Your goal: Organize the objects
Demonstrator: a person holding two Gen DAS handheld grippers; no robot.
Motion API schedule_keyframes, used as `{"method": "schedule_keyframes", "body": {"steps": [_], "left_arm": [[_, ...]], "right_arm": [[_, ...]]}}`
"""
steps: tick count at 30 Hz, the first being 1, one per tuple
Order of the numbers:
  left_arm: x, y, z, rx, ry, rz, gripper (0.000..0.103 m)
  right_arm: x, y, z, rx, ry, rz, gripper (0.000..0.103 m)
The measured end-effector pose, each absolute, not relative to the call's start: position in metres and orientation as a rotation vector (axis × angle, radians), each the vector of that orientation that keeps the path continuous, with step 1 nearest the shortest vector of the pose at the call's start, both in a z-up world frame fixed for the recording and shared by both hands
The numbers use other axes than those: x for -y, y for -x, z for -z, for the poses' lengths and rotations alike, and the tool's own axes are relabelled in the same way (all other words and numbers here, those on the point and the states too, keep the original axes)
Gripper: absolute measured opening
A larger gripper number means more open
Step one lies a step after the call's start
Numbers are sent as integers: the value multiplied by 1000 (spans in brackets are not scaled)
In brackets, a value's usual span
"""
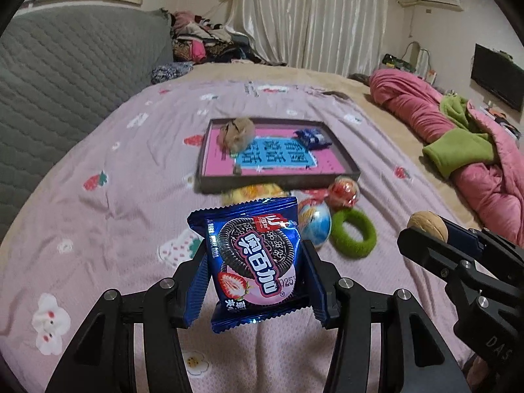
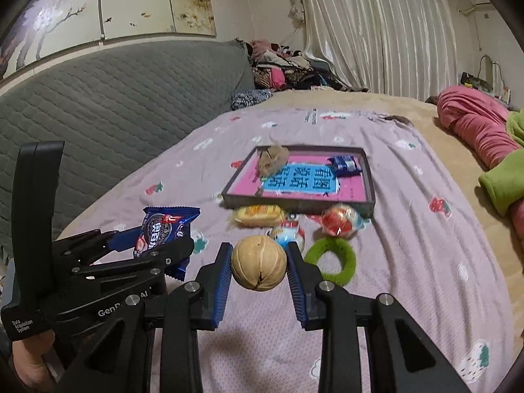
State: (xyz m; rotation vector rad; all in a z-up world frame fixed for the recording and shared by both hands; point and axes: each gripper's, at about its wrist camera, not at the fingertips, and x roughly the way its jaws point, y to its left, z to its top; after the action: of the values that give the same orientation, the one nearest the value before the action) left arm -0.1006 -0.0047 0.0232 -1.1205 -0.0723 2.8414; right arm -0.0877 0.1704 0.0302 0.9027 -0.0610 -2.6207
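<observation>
Yellow packet (image 1: 252,193) half hidden behind held cookie packet (image 1: 255,262), tray (image 1: 209,150) blurred

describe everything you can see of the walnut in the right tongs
The walnut is round, pale tan, with a ridged seam and a dark crack low on its shell. It is clamped between the blue ribbed pads of the right tongs, lifted clear of the bedsheet. Only the pads touch it.

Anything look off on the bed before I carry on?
Nothing damaged or spilled. Only oddity: the tan walnut in the right gripper has a dark crack near its bottom.
</observation>
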Motion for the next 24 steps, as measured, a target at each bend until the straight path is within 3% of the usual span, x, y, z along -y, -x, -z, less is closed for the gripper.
{"method": "schedule_keyframes", "body": {"steps": [24], "left_arm": [[-1,157,-83,4,1026,-2890,54]], "right_arm": [[-180,146,-98,26,-789,2662,33]]}}
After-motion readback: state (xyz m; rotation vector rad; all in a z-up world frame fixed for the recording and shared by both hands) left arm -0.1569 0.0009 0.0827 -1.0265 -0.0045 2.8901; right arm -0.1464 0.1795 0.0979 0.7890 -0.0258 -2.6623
